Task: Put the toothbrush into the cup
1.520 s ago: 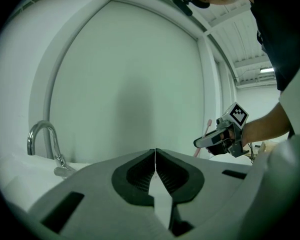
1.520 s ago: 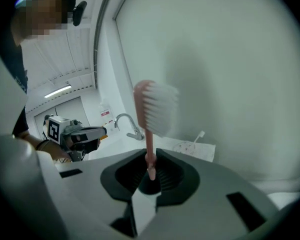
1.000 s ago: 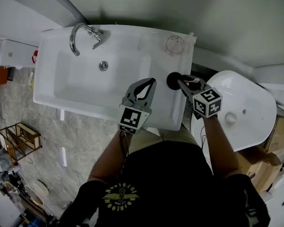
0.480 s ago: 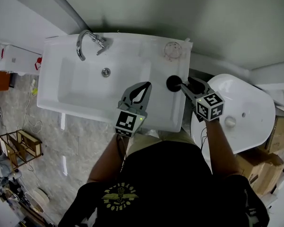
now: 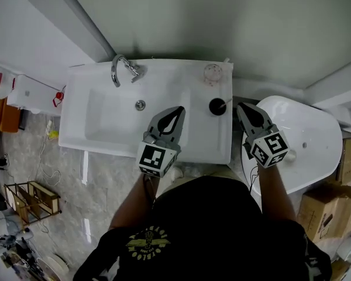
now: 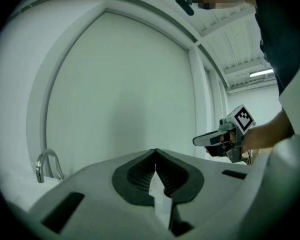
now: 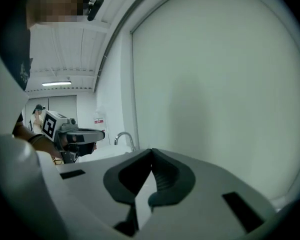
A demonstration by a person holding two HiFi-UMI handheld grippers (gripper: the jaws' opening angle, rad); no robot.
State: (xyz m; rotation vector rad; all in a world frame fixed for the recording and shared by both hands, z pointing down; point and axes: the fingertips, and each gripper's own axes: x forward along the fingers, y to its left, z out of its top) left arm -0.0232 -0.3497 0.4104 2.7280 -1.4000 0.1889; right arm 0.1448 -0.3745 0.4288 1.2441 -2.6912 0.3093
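Observation:
A black cup (image 5: pixel 217 106) stands on the right deck of the white sink (image 5: pixel 164 142). The toothbrush (image 5: pixel 223 102) stands in the cup, its thin pale handle leaning up and to the right. My right gripper (image 5: pixel 241 105) is raised just right of the cup and apart from it. Its jaws are closing and meet tip to tip (image 7: pixel 151 150), with nothing between them. My left gripper (image 5: pixel 179 109) hovers over the sink's front right, left of the cup. It is shut and holds nothing (image 6: pixel 155 150).
A chrome faucet (image 5: pixel 121 68) rises at the sink's back left, and a round clear dish (image 5: pixel 212 72) sits at its back right corner. A white toilet (image 5: pixel 304 139) stands to the right, with cardboard boxes (image 5: pixel 323 206) beyond it. A grey wall is close ahead.
Both grippers have risen away from the sink. The right gripper has let go at the cup and drawn back to the right, and the toothbrush stays in the cup.

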